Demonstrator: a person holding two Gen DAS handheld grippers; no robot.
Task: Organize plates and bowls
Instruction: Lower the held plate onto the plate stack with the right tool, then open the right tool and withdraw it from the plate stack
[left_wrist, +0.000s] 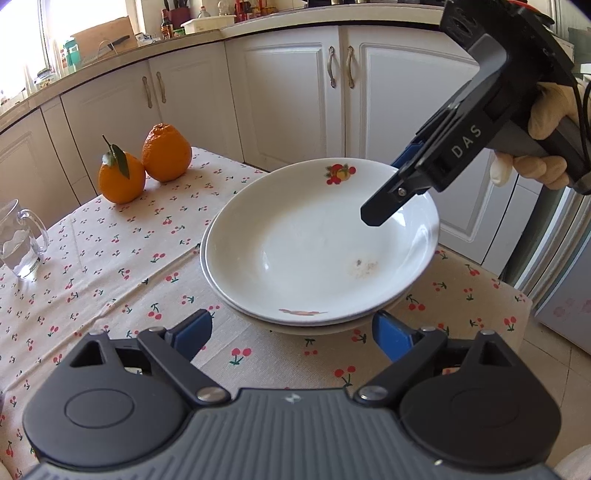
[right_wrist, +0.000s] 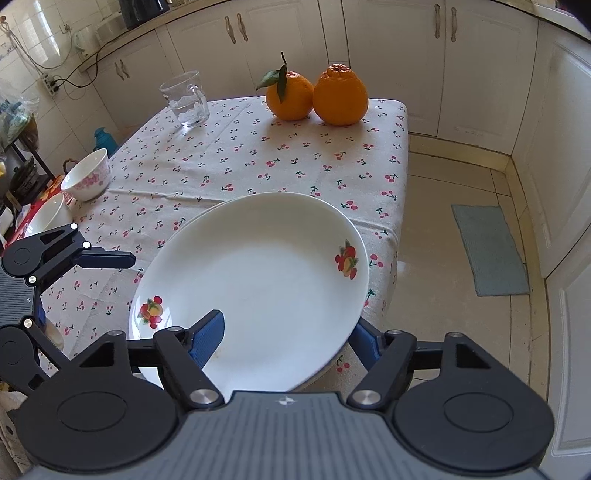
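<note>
I saw the shallow white ceramic plate with small red-and-yellow fruit prints on its rim (left_wrist: 317, 240) lying tilted on a second white plate (left_wrist: 221, 291), of which only a thin edge showed below and to the left. The pair sat near the table's right edge, on the cream tablecloth printed with red cherries (left_wrist: 110, 266). The top plate held no food; I could make out only a faint brownish smudge on its floor.

Going left to right in my left wrist view: a clear glass mug (left_wrist: 18, 240) stood at the far left, with what looked like a little water in it, though I could not be sure. Two oranges (left_wrist: 144, 166) sat touching each other behind it, one with a green leaf. My left gripper (left_wrist: 291, 341) hung just short of the plates' near rim, its blue-padded fingers (left_wrist: 194, 334) spread wide and touching nothing.

My right gripper (right_wrist: 286, 341) pinched the top plate's rim, one blue pad (right_wrist: 208, 341) inside the plate and the other beneath the edge.

In the right wrist view, a white bowl with pink flower prints (right_wrist: 88, 179) stood at the table's left edge, seemingly empty, and a second white bowl (right_wrist: 48, 216) sat just beside it, partly hidden.
</note>
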